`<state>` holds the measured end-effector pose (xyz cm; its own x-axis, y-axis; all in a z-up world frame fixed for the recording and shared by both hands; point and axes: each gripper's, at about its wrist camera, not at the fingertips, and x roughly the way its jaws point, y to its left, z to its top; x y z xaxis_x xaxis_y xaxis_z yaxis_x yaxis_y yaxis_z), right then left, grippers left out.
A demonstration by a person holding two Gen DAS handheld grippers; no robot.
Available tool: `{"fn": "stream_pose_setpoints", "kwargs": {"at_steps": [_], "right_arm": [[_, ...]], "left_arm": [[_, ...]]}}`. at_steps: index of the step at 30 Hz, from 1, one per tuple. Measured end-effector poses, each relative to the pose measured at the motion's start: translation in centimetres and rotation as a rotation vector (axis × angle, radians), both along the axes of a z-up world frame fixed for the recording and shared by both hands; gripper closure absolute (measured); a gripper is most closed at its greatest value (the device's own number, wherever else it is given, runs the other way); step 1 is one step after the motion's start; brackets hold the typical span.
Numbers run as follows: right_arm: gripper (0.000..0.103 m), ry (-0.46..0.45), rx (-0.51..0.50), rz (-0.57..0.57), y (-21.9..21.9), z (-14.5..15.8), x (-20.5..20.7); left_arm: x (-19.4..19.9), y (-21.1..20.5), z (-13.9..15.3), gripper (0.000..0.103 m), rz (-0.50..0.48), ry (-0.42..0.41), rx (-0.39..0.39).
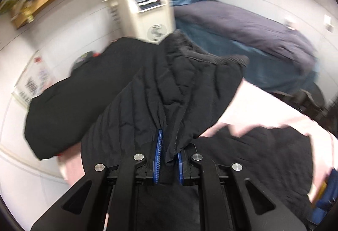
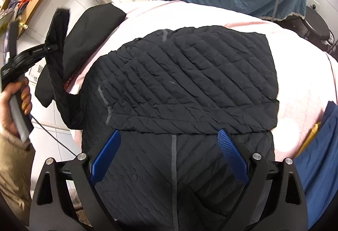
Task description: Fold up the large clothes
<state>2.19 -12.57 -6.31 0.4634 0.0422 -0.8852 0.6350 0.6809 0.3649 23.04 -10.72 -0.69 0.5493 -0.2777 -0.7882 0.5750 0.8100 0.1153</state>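
Blue pads of the left claw (image 1: 168, 159) stand narrow, clamped on a bunched fold of the black sleeve (image 1: 169, 87), which rises straight ahead of the claw and away from it. Left view is motion-blurred; the sleeve end beyond the pads is gathered and ribbed, probably the cuff, though that is uncertain.

Right claw (image 2: 169, 147): pads spread wide, holding nothing. It hovers over the near half of the black quilted jacket (image 2: 190, 83), and whether the tips touch the cloth cannot be told.

Jacket position: spread flat on a pink cover (image 2: 295, 45) over the bench, directly ahead of and beneath the right claw. One panel is already turned over the body; its folded edge runs crosswise just past the right claw's tips. A grey centre seam runs from that edge back toward the claw, between the pads.

From the right view, the left claw (image 2: 49, 47) sits far to the left and raised, with the sleeve hanging from it as a long strip down to the jacket's left shoulder. The person's left hand (image 2: 14, 102) grips the handle. A second black piece (image 2: 93, 26) lies on the cover beyond the strip.

Key relation (judgement): the sleeve's long axis runs from the raised left claw down and rightward to the body, so the jacket lies to the right of the left claw. The left arm is nearer the sleeve and already holds it; the likely move is carrying it rightward across the folded panel. Risk: the thin bunch slipping from the pads.
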Motion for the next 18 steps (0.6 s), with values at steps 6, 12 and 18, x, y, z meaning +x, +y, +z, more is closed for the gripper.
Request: {"fn": "stream_pose_setpoints", "kwargs": {"at_steps": [6, 12, 18], "right_arm": [[0.011, 0.031, 0.003, -0.047, -0.7, -1.0, -2.2], [0.011, 0.082, 0.018, -0.086, -1.3, -2.7, -3.5], [0.011, 0.100, 0.008, -0.094, -1.9, -3.3, -2.8]], "left_arm": [[-9.3, -4.8, -4.6, 0.091, -0.216, 0.093, 0.041], [-14.3, -8.2, -12.3, 0.091, -0.330, 0.164, 0.204], [-13.8, -7.6, -14.2, 0.086, -0.340, 0.238, 0.249]]}}
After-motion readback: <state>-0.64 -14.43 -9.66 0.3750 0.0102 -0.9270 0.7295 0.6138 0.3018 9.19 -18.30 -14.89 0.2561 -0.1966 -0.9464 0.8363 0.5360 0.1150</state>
